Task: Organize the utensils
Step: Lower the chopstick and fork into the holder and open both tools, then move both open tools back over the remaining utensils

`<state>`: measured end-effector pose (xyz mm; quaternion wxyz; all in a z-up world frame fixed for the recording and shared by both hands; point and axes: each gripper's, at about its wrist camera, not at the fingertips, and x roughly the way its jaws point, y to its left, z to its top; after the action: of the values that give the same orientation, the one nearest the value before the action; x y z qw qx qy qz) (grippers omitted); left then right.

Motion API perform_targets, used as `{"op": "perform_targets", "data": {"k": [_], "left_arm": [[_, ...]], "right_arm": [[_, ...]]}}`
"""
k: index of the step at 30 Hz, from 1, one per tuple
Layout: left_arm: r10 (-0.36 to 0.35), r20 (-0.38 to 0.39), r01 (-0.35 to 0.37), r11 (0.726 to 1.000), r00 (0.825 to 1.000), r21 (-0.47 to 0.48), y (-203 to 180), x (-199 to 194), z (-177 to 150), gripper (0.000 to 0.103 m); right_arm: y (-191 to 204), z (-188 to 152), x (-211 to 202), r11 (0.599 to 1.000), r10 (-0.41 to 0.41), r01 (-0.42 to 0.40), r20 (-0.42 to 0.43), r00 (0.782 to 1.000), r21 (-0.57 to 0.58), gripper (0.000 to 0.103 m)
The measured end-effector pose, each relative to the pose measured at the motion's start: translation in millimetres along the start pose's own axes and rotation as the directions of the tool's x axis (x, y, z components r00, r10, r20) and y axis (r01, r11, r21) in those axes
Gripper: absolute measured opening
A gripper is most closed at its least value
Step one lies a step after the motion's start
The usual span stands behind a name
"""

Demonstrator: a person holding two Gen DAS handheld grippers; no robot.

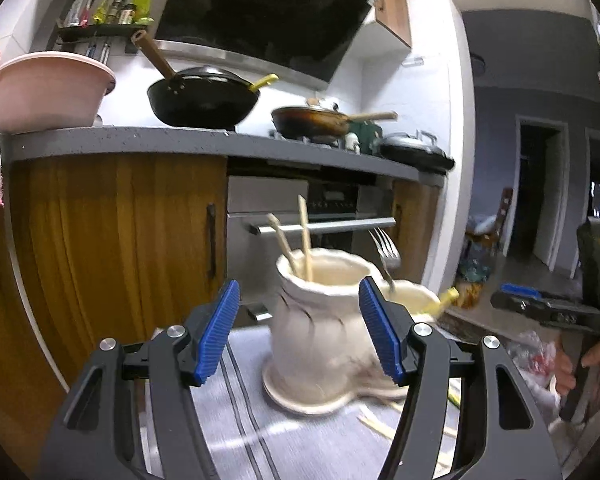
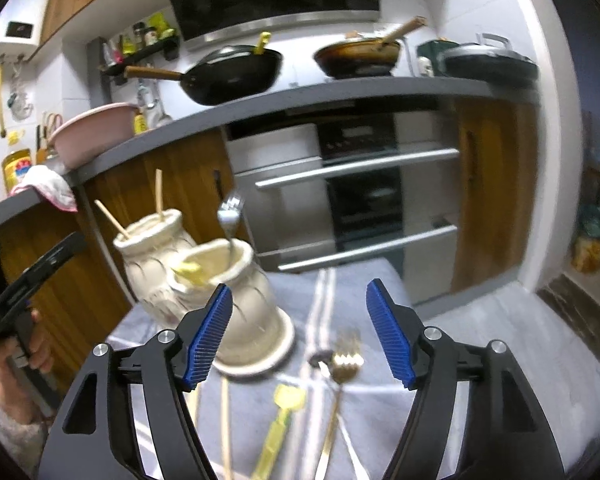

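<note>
Several utensils lie loose on the grey cloth (image 2: 480,340) just below your right gripper (image 2: 300,332), whose blue pads stand wide apart with nothing between them. The gold fork (image 2: 342,364) is the closest to centre: its tines point away from you toward the near holder (image 2: 236,304), and its handle runs back toward you, so its long axis lines up roughly with the way the gripper points. The yellow-handled utensil (image 2: 278,428) lies just left of it at a slight slant, and a chopstick (image 2: 225,420) lies further left, under the left finger.

Your left gripper (image 1: 300,332) is also spread open and empty, facing the far holder (image 1: 320,320), which carries two chopsticks (image 1: 296,240).

Your right hand is plainly the nearer one to the loose pieces. To take the fork across its handle, you probably need to drop straight down onto it.
</note>
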<state>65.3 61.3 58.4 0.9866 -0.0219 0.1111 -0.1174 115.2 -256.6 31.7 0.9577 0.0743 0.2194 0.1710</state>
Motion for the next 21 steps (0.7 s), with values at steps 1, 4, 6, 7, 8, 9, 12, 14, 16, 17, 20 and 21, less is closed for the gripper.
{"op": "perform_targets", "data": {"k": [1, 4, 6, 7, 8, 9, 12, 14, 16, 17, 20, 21], "left_arm": [[-0.008, -0.014, 0.008, 1.000, 1.000, 0.008, -5.7, -4.9, -3.5, 0.062], [-0.014, -0.051, 0.015, 0.999, 0.999, 0.031, -21.8, -15.8, -13.8, 0.067], [-0.006, -0.068, 0.009, 0.999, 0.998, 0.040, -30.0, -21.5, -20.1, 0.075], [0.000, -0.076, 0.003, 0.999, 0.997, 0.044, -34.7, -24.8, -23.6, 0.079], [0.003, -0.082, 0.001, 0.999, 0.997, 0.045, -37.9, -26.9, -26.3, 0.082], [0.006, -0.092, -0.002, 0.999, 0.996, 0.045, -41.2, -28.4, -28.8, 0.083], [0.011, -0.133, -0.005, 0.999, 0.991, 0.045, -51.3, -30.5, -36.2, 0.085], [0.015, -0.172, -0.008, 0.999, 0.985, 0.038, -58.7, -28.5, -42.7, 0.086], [0.016, -0.215, -0.012, 1.000, 0.977, 0.023, -64.3, -24.1, -49.1, 0.086], [0.018, -0.239, -0.015, 1.000, 0.971, 0.016, -67.5, -21.4, -52.5, 0.086], [0.032, -0.303, -0.031, 0.999, 0.952, 0.010, -77.8, -13.5, -62.7, 0.086], [0.044, -0.316, -0.041, 0.999, 0.948, 0.017, -81.0, -13.1, -65.8, 0.086]], "right_arm": [[-2.9, -2.3, -2.6, 1.000, -0.006, 0.006, -0.004, 1.000, 0.006, 0.075], [-11.2, -9.9, -10.7, 0.999, -0.030, 0.031, -0.011, 0.999, 0.015, 0.079], [-14.5, -15.7, -14.7, 0.999, -0.049, 0.049, -0.020, 0.999, 0.015, 0.081], [-15.6, -17.8, -15.7, 0.999, -0.051, 0.052, -0.025, 0.998, 0.015, 0.082], [-16.4, -20.9, -17.0, 0.998, -0.053, 0.053, -0.032, 0.998, 0.015, 0.082], [-16.7, -23.7, -18.1, 0.998, -0.052, 0.053, -0.037, 0.998, 0.016, 0.082], [-15.7, -31.5, -20.7, 0.999, -0.052, 0.053, -0.051, 0.997, 0.009, 0.083], [-13.8, -36.2, -22.7, 0.999, -0.054, 0.054, -0.057, 0.997, -0.004, 0.083], [-13.0, -39.7, -24.7, 0.998, -0.057, 0.056, -0.060, 0.997, -0.014, 0.083], [-13.3, -41.5, -25.6, 0.998, -0.060, 0.059, -0.062, 0.996, -0.017, 0.083], [-15.2, -44.3, -25.2, 0.998, -0.059, 0.059, -0.068, 0.996, -0.012, 0.083], [-15.6, -45.1, -24.0, 0.998, -0.060, 0.060, -0.073, 0.996, -0.013, 0.083]]}}
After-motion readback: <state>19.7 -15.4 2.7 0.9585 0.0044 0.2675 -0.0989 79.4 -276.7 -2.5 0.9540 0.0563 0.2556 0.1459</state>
